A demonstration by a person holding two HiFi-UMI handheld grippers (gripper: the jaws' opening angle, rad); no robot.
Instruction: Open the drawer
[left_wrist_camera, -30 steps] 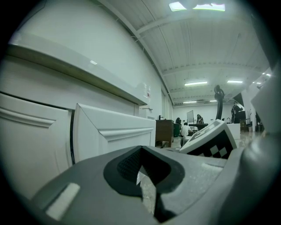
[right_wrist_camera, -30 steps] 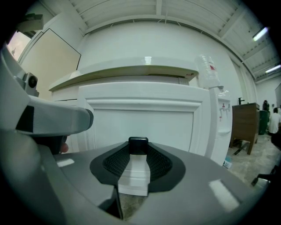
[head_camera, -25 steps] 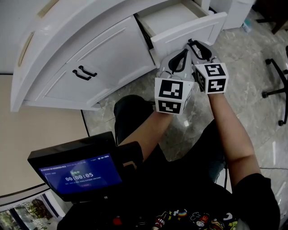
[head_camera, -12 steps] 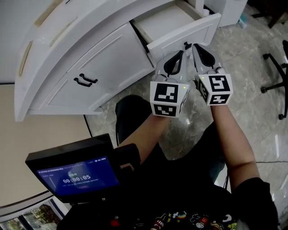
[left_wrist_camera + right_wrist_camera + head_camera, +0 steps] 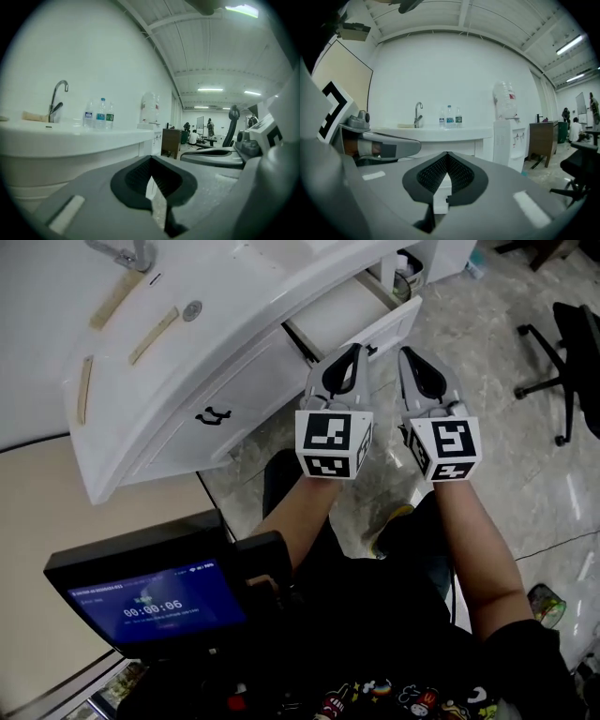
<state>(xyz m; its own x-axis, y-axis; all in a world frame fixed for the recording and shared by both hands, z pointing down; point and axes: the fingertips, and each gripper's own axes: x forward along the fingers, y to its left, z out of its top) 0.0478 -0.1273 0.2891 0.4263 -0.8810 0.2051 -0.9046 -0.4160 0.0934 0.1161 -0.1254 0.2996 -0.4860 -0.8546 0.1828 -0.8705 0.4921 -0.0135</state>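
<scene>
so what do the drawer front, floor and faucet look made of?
Drawer front: probably painted wood or MDF, with a smooth white satin coat and a routed panel edge.
Floor: polished stone or marble-look tile, grey veining with soft reflections.
Faucet: likely chromed metal, a bright shiny curved spout.

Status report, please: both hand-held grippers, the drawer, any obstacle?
Left hand-held gripper shut, empty; right hand-held gripper shut, empty. Drawer stands open, held by neither. No obstacle seen before it.

Bright ceiling strip lighting; both gripper views fisheye-warped with dark corners.
</scene>
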